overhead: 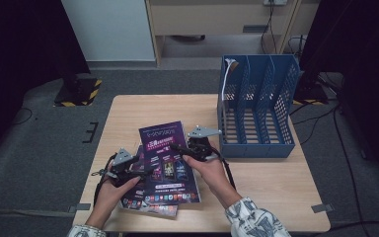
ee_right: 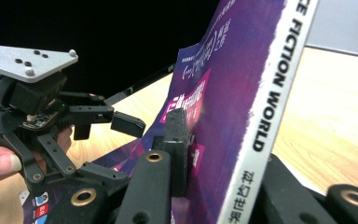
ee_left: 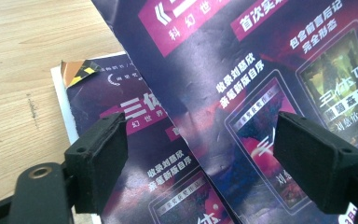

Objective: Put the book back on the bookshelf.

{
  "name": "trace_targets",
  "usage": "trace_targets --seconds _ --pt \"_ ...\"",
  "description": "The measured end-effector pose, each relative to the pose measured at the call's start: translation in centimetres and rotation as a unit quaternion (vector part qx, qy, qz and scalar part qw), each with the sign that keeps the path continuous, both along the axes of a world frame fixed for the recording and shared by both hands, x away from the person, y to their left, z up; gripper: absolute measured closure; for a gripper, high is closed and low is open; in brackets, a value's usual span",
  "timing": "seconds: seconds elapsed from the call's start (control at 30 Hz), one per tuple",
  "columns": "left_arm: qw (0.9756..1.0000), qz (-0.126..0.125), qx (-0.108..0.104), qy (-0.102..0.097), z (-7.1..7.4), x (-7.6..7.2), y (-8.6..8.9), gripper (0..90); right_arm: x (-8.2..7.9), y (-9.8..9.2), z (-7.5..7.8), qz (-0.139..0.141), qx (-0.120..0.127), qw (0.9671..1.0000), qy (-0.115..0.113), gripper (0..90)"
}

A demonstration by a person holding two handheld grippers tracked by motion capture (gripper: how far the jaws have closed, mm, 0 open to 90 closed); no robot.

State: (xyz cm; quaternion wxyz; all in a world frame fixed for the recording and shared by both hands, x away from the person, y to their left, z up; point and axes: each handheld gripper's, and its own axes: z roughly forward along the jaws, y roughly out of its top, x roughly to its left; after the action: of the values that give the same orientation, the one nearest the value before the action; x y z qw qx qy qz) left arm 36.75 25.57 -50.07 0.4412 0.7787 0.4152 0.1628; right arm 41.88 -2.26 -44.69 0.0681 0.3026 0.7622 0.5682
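right tongs (ee_right: 186, 154) clamp magazine (ee_right: 242, 93), spine reading "fiction world".

Dim overall; light falls from above onto desk (overhead: 276, 173), w/ dark surroundings. Magazine cover (ee_left: 242, 70) shows soft glare. Near jaws blurred in both gripper views.

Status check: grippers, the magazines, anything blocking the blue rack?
Right gripper shut on top magazine, spine edge lifted. Left gripper open over the lower magazine. Blue file rack beside them; path looks clear.
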Motion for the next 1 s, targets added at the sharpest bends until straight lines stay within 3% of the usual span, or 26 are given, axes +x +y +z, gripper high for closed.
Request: trace_targets --seconds 0.27,0.57,1.0 --pt "1.0000 -0.003 -0.005 0.005 -0.1 0.1 -0.1 15.9 -0.4 0.1 0.7 0.004 0.003 0.9996 -0.027 78.6" --pt "0.9997 -0.020 0.007 0.009 -0.1 0.1 -0.4 13.4 -0.5 -0.1 1.1 -0.002 0.007 0.9991 -0.042 79.4" --pt "0.9995 -0.016 -0.027 -0.001 1.2 -0.1 -0.4 16.3 -1.0 -0.4 2.5 -0.003 0.025 0.9965 -0.079 80.2"
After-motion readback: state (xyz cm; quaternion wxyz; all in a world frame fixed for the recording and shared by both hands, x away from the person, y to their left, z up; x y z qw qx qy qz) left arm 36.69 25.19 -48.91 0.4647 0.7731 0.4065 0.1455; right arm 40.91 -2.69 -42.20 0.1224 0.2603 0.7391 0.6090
